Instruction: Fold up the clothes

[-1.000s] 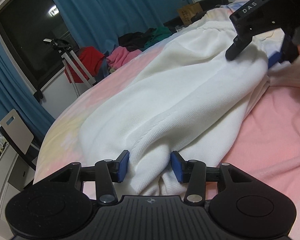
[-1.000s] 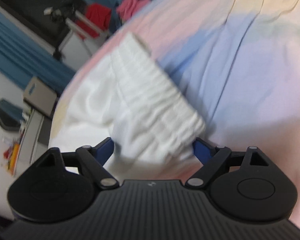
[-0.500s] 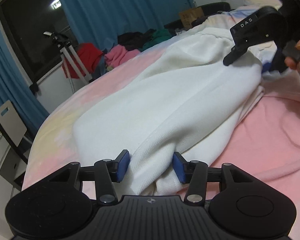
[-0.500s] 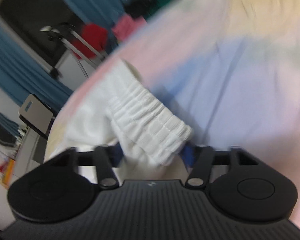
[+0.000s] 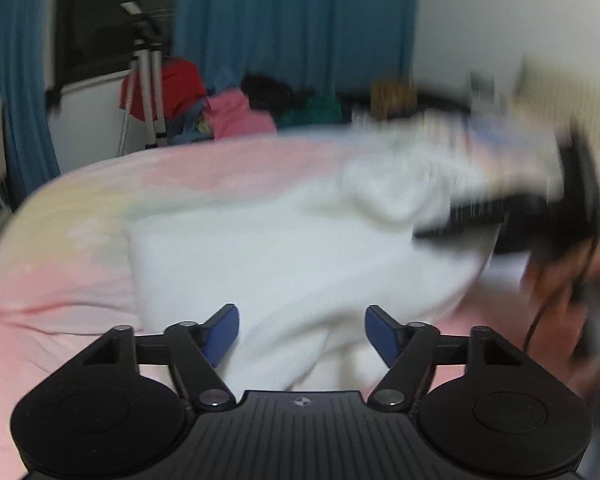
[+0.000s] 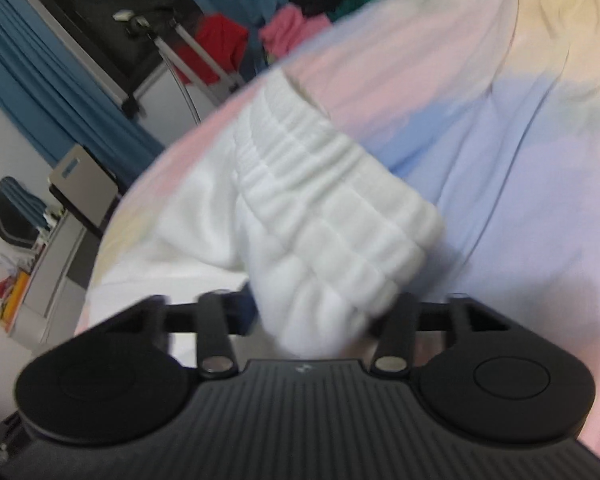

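I read this as mid-fold on 1 garment: a white, thick knit pair of sweatpants w/ a ribbed elastic waistband (image 5: 300,248), lying across the pastel pink-yellow-blue bedsheet (image 5: 80,280).

My left gripper (image 5: 302,334) has its blue pads spread wide apart. The white cloth lies between and just ahead of them, but neither pad seems to press it, so I judge it holds nothing. The garment's near end sits right under and in front of this gripper.

My right gripper (image 6: 320,312) has the bunched ribbed waistband (image 6: 332,216) stuffed between its fingers. The pads are hidden by the cloth and blur, but the linkage is drawn in, so it looks clamped on the waistband. From the left cam, the right gripper (image 5: 512,204) sits far ahead and to the right, a blurred dark shape w/ the waistband end lifted off the bed.

Next move, as I judge it: bring the waistband end over toward the left gripper's side, lay it flat w/ edges matched, then let go. Left gripper may need to pin the near end so it doesn't slide.
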`<state>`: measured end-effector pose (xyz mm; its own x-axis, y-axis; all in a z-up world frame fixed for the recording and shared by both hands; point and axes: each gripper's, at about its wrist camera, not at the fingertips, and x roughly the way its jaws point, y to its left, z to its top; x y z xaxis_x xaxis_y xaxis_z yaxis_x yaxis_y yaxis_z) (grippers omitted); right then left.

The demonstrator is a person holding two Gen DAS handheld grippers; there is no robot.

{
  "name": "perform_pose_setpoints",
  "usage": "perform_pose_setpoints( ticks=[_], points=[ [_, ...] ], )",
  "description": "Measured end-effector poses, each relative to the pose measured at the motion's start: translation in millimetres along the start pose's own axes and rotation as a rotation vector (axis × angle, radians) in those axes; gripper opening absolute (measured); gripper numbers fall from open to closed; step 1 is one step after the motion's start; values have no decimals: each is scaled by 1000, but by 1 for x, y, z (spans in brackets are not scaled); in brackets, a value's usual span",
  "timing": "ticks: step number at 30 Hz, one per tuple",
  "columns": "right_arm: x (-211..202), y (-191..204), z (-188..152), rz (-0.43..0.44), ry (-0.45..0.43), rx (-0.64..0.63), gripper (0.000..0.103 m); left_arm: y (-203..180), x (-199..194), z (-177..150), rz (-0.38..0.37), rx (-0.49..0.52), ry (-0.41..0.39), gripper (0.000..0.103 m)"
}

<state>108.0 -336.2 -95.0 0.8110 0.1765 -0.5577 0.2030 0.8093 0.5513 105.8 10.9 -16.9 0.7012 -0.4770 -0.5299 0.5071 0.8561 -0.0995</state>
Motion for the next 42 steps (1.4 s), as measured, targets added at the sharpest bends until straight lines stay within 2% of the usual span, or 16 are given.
perform_pose_setpoints(
  ticks=[3, 5, 6, 10, 12, 16, 18, 19, 20, 22, 25, 27, 29, 32, 36, 42],
  points=[
    [-13, 11, 6, -6, -77, -71, 40, 29, -9, 6, -34, -218, -70, 80],
    [-16, 16, 8, -8, -113, -94, 39, 49, -4, 1, 5, -353, -64, 80],
    [-17, 17, 8, -10, -123, -102, 39, 60, 2, -4, 35, -429, -39, 80],
    [-12, 18, 7, -18, -131, -109, 39, 102, 24, -32, 42, -740, 62, 80],
    [-12, 17, 6, -21, -122, -97, 39, 110, 29, -40, 29, -808, 76, 80],
    [-7, 19, 5, -23, -113, -86, 39, 114, 30, -45, 27, -843, 105, 82],
    [-7, 20, 3, -24, -113, -81, 39, 119, 31, -52, -8, -897, 134, 82],
    [-7, 20, 3, -24, -113, -79, 39, 121, 32, -56, -26, -924, 145, 81],
    [-7, 20, 2, -24, -113, -77, 39, 124, 31, -59, -39, -948, 147, 76],
    [-9, 21, 1, -21, -118, -76, 39, 124, 27, -58, -27, -934, 141, 70],
    [-16, 24, 1, -8, -134, -80, 38, 113, 18, -47, 3, -833, 118, 57],
    [-23, 27, 4, 11, -147, -72, 36, 102, 6, -34, 5, -756, 80, 44],
    [-35, 30, 11, 51, -159, -37, 35, 94, -9, -18, -10, -711, 33, 41],
    [-58, 29, 32, 92, -189, -2, 34, 76, -24, 11, -66, -697, -3, 38],
    [-87, 14, 80, 115, -237, 58, 34, 37, -10, 68, -125, -661, -36, 37],
    [-102, -44, 182, 21, -316, 126, 33, -56, 90, 173, -193, -585, -67, 37]
  ],
)
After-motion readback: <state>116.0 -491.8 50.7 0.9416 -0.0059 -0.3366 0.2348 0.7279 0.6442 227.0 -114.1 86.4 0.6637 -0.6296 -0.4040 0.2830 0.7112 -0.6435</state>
